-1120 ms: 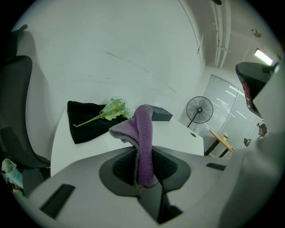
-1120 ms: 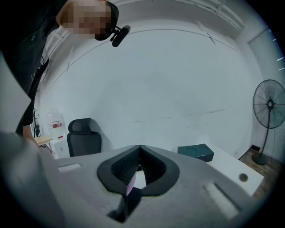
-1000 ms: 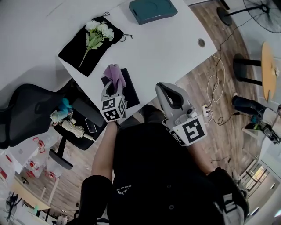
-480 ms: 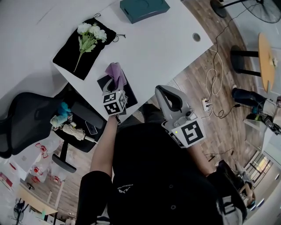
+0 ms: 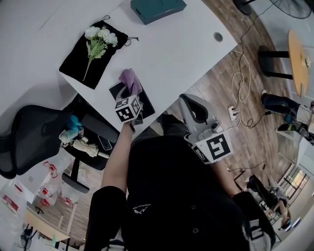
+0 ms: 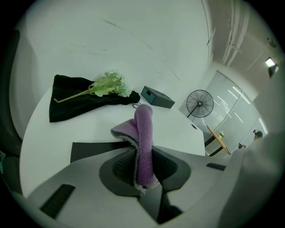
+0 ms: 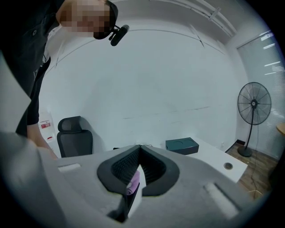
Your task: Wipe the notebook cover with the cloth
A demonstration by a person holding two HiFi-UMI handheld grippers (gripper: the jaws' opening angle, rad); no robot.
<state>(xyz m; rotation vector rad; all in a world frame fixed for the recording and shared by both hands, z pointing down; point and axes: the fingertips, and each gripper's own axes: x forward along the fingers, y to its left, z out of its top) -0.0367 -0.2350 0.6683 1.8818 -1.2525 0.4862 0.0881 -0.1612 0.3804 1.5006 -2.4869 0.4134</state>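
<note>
A black notebook (image 5: 145,104) lies near the white table's (image 5: 186,54) front edge. My left gripper (image 5: 126,92) hangs just over it, shut on a purple cloth (image 5: 130,78) that sticks up and out past the jaws. In the left gripper view the cloth (image 6: 143,129) stands folded between the pads of the left gripper (image 6: 144,153), with the notebook (image 6: 91,149) below it. My right gripper (image 5: 186,99) hovers off the table's edge to the right, jaws shut with nothing in them. In its own view the right gripper (image 7: 140,149) has its tips touching.
White flowers (image 5: 98,35) lie on a black pouch (image 5: 78,61) at the back left. A teal box (image 5: 157,9) sits at the far edge, and a cable hole (image 5: 217,36) at the right corner. A black office chair (image 5: 34,137) stands left of the table; a fan (image 6: 199,103) stands beyond.
The head camera has shifted a little. My left gripper stays over the notebook with the cloth, only slightly moved. The right gripper has drifted a bit to the right.
</note>
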